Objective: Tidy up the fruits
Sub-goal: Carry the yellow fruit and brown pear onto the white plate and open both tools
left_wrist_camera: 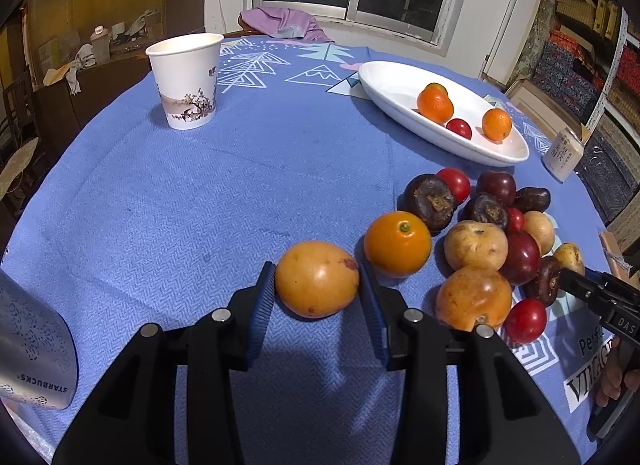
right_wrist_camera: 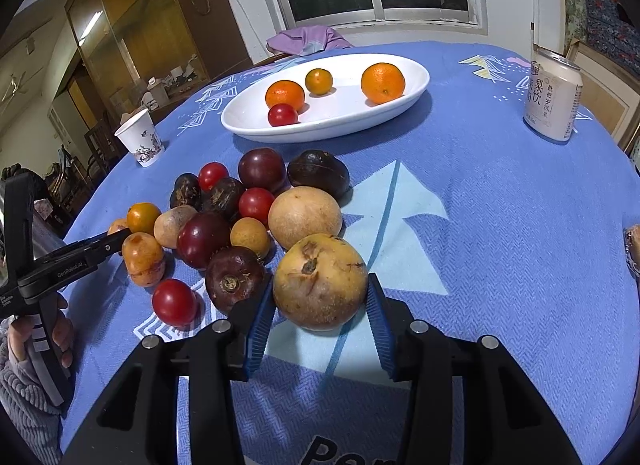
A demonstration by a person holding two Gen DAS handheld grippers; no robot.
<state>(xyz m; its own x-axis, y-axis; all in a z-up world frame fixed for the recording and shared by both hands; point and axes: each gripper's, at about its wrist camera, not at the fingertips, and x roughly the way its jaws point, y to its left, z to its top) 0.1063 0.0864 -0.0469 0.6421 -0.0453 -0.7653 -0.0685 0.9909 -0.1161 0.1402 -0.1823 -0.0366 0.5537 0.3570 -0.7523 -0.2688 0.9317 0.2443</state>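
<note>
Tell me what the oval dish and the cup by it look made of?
Oval dish: probably glazed ceramic, possibly melamine; smooth glossy white with soft reflections along the rim. Cup: looks like paper; matte white wall, thin rolled lip, printed blossom-branch picture.

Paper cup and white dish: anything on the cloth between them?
Nothing: in the left wrist view, only bare blue tablecloth lies between the paper cup and the white dish.
</note>
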